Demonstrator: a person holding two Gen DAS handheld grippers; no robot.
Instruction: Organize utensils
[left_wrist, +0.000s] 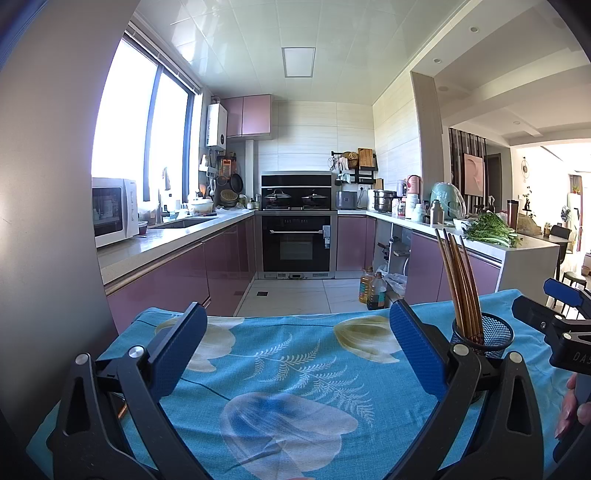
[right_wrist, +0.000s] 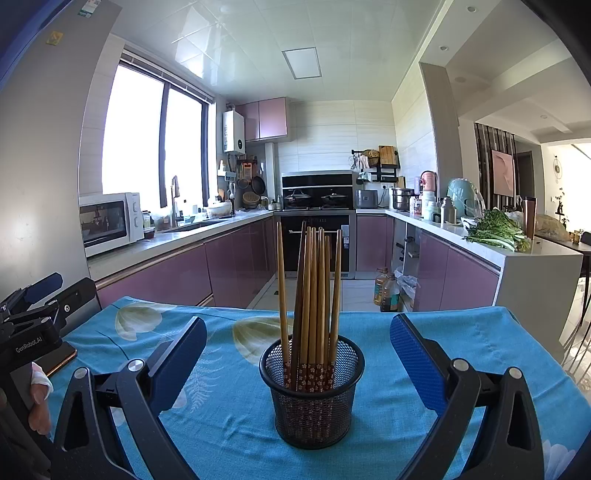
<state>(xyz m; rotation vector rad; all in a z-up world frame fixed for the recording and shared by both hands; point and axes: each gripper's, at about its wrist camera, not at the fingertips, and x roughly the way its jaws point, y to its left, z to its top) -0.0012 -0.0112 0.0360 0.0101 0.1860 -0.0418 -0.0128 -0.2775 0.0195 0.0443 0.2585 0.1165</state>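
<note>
I am holding my right gripper (right_wrist: 297, 369) low over the bench (right_wrist: 461, 332), its blue-padded fingers (right_wrist: 415, 360) spread wide on either side of the black wire-mesh cup (right_wrist: 312, 398) without touching it. The brown wooden chopsticks with flowered handles (right_wrist: 314, 295) are standing bunched inside that cup, tips up, leaning slightly apart. My left gripper (left_wrist: 295, 354) is hovering to the left over bare blue flowered cloth (left_wrist: 295, 406), fingers (left_wrist: 177, 354) likewise spread and pinching nothing.

As I judge it, the sorting is looking close to finished: I am seeing no loose chopstick on the cloth in either view, though the near strip of the bench is hidden under my own frames. If anything is left, the next move is calling for a check of that hidden strip, or for squaring the cup, by closing the right fingers gently on its mesh wall, low down, so the tall sticks are not tipping it.

The cup is sitting near the middle of the bench, well in from the far edge. A dark flat phone-like object (right_wrist: 61, 360) is lying by the left edge. Open cloth is lying all round the cup for moving.
</note>
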